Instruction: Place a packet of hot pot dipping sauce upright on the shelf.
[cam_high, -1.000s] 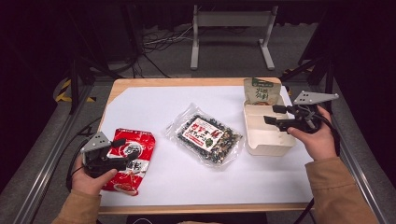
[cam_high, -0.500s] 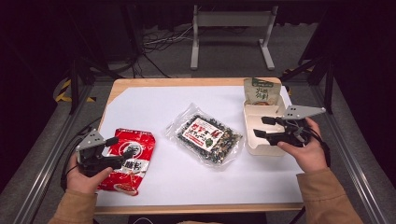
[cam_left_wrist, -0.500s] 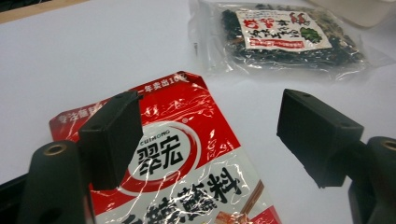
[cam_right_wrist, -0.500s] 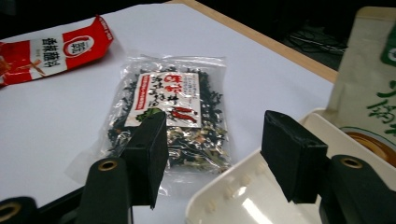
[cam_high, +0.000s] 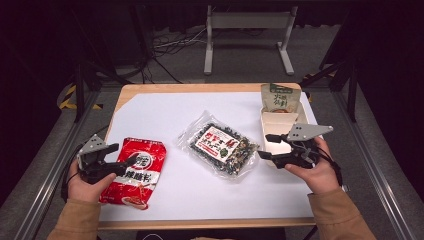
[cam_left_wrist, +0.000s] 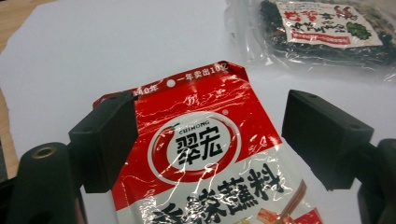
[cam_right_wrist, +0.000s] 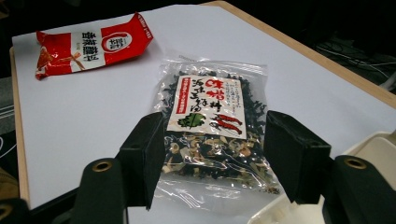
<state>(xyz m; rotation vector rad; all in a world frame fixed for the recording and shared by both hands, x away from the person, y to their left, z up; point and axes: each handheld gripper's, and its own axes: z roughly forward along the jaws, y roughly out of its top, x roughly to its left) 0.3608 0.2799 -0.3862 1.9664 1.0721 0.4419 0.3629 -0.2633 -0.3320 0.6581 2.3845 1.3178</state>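
Note:
A red seasoning packet (cam_high: 135, 171) lies flat at the table's near left. My left gripper (cam_high: 125, 153) hovers over its near end, open; in the left gripper view the packet (cam_left_wrist: 201, 154) lies beneath and between the two spread jaws of the left gripper (cam_left_wrist: 212, 126). A clear bag of dried seaweed mix (cam_high: 222, 145) lies mid-table. My right gripper (cam_high: 264, 145) is open just right of that bag, pointing at it. In the right gripper view the bag (cam_right_wrist: 210, 116) lies beyond the jaws of the right gripper (cam_right_wrist: 215, 140).
A beige open container (cam_high: 280, 124) sits at the right edge behind the right gripper, its rim (cam_right_wrist: 373, 144) beside the right jaw. A green-and-beige pouch (cam_high: 279, 97) stands at its far end. White paper (cam_high: 165, 120) covers the wooden tabletop.
My right gripper has moved left and toward the near edge, from above the beige container to the seaweed bag's right side. The left gripper has barely shifted.

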